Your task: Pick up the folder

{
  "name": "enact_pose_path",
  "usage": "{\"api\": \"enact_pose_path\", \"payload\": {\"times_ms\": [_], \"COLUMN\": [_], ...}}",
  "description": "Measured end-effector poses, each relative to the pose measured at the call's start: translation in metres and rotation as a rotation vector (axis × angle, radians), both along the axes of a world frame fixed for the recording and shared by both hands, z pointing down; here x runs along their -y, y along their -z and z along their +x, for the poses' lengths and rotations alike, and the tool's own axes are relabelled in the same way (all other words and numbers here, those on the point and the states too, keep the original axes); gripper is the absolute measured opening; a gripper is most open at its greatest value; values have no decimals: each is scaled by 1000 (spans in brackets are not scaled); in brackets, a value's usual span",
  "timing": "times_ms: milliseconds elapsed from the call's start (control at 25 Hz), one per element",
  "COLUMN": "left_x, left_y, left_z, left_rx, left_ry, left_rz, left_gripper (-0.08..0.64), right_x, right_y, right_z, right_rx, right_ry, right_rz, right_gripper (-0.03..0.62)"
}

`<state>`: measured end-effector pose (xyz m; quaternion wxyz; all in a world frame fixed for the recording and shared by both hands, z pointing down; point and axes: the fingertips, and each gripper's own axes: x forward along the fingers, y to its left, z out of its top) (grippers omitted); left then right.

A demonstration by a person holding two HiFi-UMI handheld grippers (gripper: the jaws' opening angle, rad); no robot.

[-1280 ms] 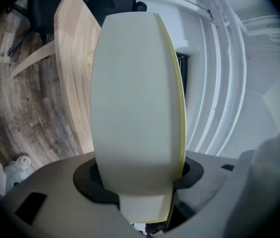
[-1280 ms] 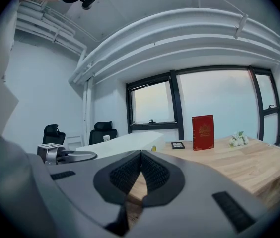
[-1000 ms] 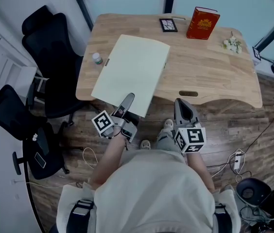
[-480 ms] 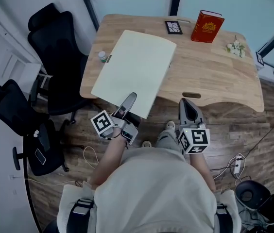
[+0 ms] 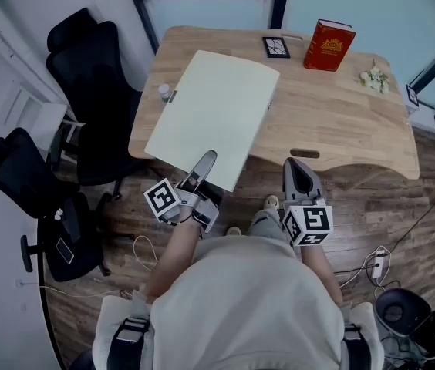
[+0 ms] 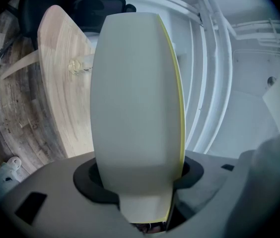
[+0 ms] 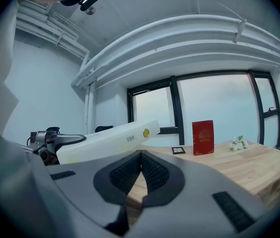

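Over the left part of the counter, the big pale folder is spread out flat and wide. Your left gripper holds it by the corner nearest to you, just past the counter's near edge. Its jaws are pinching that corner, one on top and one below, and the left gripper view is nearly filled by the folder. A thin yellow line runs along one side of the folder. In the right gripper view the folder looks lifted off the counter and tilted, with a small yellow dot on its edge.

Your right gripper is just in front of the counter's near edge, apart from the folder. Its jaws are pressed together with nothing in them.

At the counter's far edge stands a red book, with a little dark picture frame just beside it. White flowers lie near the far right corner. A small bottle sits at the counter's left edge, close to the folder. Black chairs stand off the counter's left side.
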<state>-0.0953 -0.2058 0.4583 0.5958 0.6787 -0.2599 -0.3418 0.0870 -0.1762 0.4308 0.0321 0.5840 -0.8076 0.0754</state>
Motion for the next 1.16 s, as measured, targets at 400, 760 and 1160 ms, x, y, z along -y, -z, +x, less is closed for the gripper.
{"api": "enact_pose_path", "payload": {"times_ms": [400, 760, 1160], "left_x": [0, 0, 2], "left_y": [-5, -7, -9], "left_z": [2, 3, 1], "left_rx": [-7, -6, -7], "left_ry": [-10, -14, -11], "left_rz": [-14, -15, -17], "left_gripper": [284, 284, 284], "right_x": [-2, -2, 2], "right_y": [-4, -5, -3], "right_z": [2, 2, 0], "right_rx": [-61, -37, -43], "right_ry": [-34, -35, -36], "right_rz": [-16, -15, -5], "right_gripper": [18, 17, 17]}}
